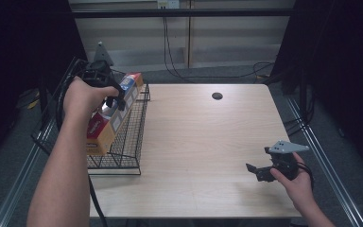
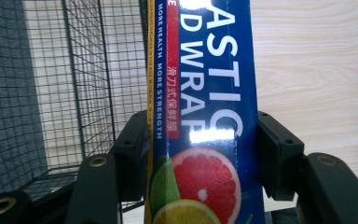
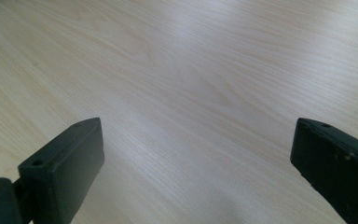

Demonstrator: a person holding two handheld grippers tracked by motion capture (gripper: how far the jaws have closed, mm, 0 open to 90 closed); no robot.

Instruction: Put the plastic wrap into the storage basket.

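Left gripper (image 2: 200, 154) clamps the plastic wrap box (image 1: 113, 116) crosswise, its long axis along the wire basket (image 1: 132, 137) at the table's left edge; right gripper (image 1: 260, 171) idles, jaws apart.

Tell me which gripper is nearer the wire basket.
Left. The left gripper holds a plastic wrap box over the wire basket; the right gripper rests open across the table, well apart.

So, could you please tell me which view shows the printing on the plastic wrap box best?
The left gripper view: the plastic wrap box sits close between the left tool's jaws, lettering and fruit picture readable. The high view shows it small, over the wire basket.
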